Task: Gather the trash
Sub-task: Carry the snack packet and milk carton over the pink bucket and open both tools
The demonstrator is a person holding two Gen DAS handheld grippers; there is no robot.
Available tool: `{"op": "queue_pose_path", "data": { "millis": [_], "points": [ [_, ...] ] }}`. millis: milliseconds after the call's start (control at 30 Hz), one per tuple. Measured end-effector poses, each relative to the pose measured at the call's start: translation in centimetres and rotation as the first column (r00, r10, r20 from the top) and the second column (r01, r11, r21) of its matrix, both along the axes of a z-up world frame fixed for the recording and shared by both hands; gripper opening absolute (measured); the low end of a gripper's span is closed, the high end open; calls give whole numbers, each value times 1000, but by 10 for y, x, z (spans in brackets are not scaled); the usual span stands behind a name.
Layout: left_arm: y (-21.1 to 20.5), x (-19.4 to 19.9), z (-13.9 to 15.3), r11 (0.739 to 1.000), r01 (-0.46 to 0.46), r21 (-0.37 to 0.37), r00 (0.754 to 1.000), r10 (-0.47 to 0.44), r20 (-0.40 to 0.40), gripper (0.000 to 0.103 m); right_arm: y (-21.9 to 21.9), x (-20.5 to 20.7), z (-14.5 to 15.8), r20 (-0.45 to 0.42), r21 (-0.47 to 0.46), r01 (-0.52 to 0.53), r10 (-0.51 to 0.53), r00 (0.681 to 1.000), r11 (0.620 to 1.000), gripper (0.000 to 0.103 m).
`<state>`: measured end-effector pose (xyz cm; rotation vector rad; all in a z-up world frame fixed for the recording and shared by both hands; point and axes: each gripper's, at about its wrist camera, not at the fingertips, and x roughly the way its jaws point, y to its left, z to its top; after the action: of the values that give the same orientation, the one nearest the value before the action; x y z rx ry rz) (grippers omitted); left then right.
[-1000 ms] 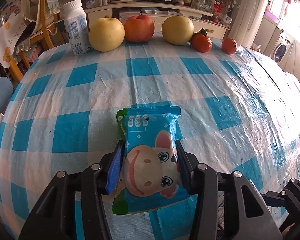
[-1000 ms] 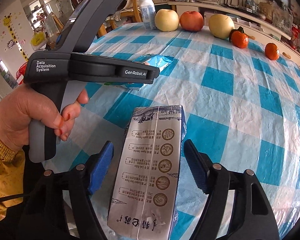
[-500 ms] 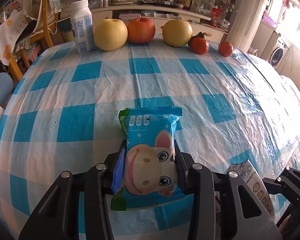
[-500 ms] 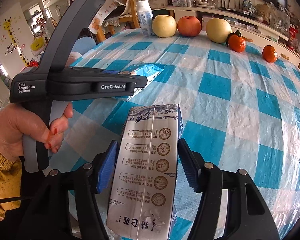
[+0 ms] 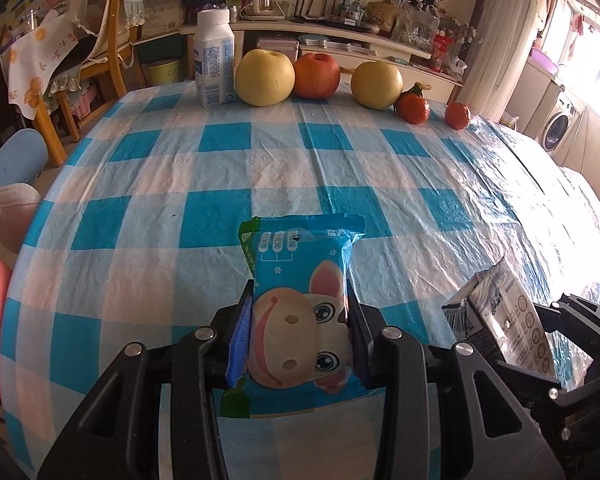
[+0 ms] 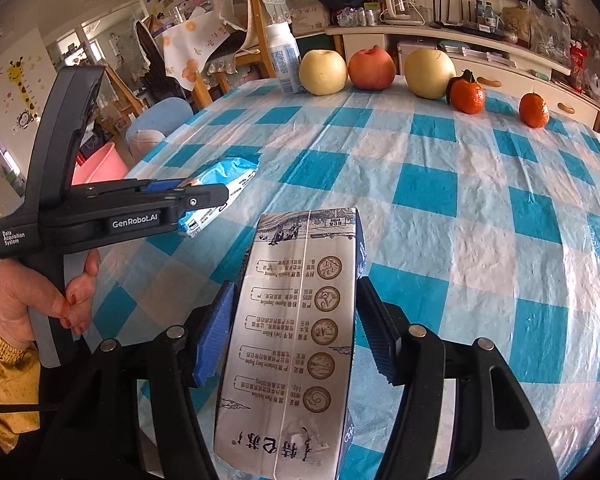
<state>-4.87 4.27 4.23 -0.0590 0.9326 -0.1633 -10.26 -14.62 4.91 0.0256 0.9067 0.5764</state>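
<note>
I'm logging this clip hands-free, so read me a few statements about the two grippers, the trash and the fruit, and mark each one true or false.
1. The left gripper is shut on the blue snack wrapper. True.
2. The right gripper holds a white bottle. False: it is shut on the milk carton; the white bottle stands at the far edge.
3. Two tangerines sit right of the fruit row. True.
4. The red apple lies between two yellow ones. True.
5. The tablecloth is plain red. False: blue and white checks.

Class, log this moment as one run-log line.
left gripper: shut on snack wrapper | right gripper: shut on milk carton | both lifted over table
</note>
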Motion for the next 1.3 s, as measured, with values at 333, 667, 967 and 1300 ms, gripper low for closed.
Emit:
{"op": "queue_pose_path", "data": {
  "millis": [333, 667, 967, 1300],
  "points": [
    [30, -17, 20, 998, -50, 25, 996, 48, 73, 42, -5, 8, 12, -14, 103, 57, -56, 998, 993, 62],
    [64, -25, 39, 990, -123, 73, 983, 112, 146, 42, 7, 13, 20, -11, 115, 94, -94, 996, 989, 62],
    [102, -32, 56, 976, -195, 101, 965, 172, 198, 42, 47, 8, 51, 112, 109, 76, -88, 990, 991, 62],
    [157, -44, 72, 949, -304, 87, 930, 276, 243, 42, 105, 12, 74, 189, 40, 10, -17, 982, 999, 62]
  ]
}}
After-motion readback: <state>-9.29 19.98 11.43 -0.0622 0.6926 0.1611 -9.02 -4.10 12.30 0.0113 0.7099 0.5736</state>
